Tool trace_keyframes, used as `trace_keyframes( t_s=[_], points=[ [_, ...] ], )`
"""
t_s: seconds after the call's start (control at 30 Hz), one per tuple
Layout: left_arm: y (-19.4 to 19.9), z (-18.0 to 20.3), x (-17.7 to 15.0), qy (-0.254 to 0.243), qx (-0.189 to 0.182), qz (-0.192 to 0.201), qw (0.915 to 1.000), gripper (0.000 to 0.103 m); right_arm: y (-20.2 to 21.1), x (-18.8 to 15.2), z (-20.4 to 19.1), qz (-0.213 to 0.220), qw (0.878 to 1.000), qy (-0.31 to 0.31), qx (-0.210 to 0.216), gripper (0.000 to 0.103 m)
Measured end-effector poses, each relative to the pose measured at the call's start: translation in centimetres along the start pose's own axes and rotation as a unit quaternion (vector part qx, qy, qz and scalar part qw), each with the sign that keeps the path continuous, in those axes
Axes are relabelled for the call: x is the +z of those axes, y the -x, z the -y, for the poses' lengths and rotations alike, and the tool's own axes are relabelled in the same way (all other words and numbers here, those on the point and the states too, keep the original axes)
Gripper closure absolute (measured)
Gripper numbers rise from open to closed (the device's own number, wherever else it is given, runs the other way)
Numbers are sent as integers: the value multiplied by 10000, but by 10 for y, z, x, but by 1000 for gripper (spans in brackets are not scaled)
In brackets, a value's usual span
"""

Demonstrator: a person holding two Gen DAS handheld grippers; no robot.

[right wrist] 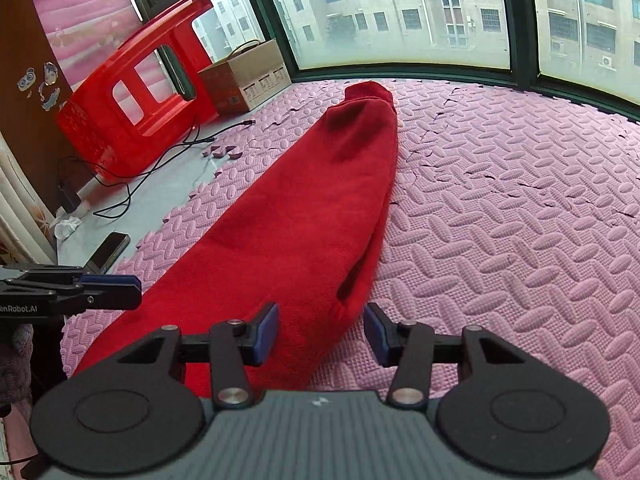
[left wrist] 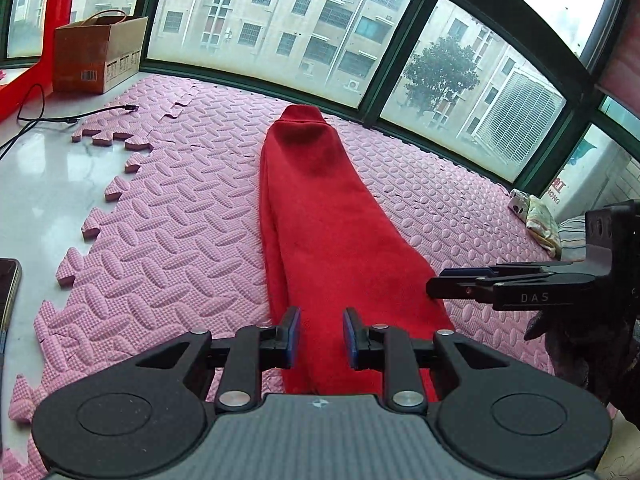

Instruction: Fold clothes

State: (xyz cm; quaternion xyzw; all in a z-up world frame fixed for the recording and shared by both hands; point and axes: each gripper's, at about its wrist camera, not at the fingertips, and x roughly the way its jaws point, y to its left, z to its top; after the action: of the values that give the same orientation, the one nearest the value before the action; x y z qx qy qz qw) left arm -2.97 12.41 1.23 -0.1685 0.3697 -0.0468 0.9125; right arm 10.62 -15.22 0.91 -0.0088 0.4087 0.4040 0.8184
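Jaws apart on both grippers (angled downward); left gripper [left wrist: 321, 336] and right gripper [right wrist: 321, 334] over red garment [left wrist: 316, 216].

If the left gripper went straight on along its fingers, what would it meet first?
Most likely the red garment lying on the pink foam mat: the left gripper points down at its near end, jaws apart. Depth is uncertain.

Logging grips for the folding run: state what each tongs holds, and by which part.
Nothing is held. Both the left tongs and right tongs stand open at the near end of the red garment, pads clear of the cloth.
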Motion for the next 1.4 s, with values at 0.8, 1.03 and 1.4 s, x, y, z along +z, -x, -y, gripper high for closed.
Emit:
trace_keyframes(
  t_s=[0.8, 1.03, 1.4],
  points=[
    [-69, 20, 55, -634, 476, -165, 9967, 72, -59, 37, 48, -786, 9717, 369, 2199, 32],
    [-84, 16, 54, -641, 670, -342, 9951, 72, -58, 37, 71, -1350, 9420, 476, 3035, 31],
    [-100, 11, 54, -739, 964, -548, 9911, 70, -52, 33, 77, -1413, 9330, 530, 3267, 30]
  ],
)
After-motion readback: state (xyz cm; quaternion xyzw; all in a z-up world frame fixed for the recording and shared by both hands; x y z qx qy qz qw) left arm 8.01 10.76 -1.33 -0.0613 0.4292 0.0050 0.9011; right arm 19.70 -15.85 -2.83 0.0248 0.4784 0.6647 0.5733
